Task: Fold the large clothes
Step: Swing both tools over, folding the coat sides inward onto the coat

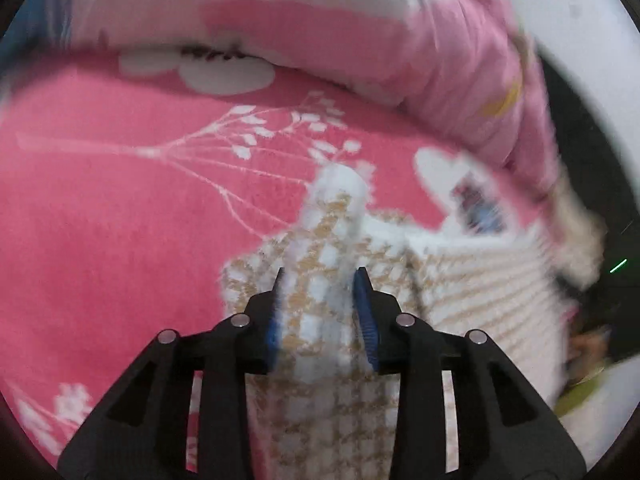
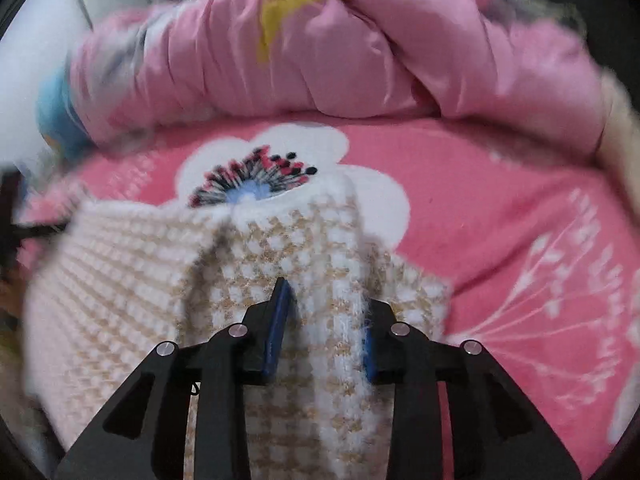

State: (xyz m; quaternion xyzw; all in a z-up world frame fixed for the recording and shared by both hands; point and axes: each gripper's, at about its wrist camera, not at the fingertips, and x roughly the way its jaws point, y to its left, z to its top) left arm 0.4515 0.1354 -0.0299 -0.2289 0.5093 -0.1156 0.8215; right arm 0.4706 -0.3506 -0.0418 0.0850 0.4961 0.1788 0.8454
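Fuzzy knit first: both tongs have a ridge of the white-and-tan sweater [image 2: 304,248] running up between their blue pads. The left gripper [image 1: 320,280] and right gripper [image 2: 328,292] are parted, and through the blur I can't tell if the pads pinch or have let go. Sweater's lying on the pink floral blanket [image 2: 480,208], bunched, one side turned in, so I'd guess folding is mid-way with squaring up left. Crumpled pink quilt [image 2: 360,48] sits behind.

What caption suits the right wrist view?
Right tongs astride a fuzzy white-and-tan checked knit garment lying on a pink floral blanket.
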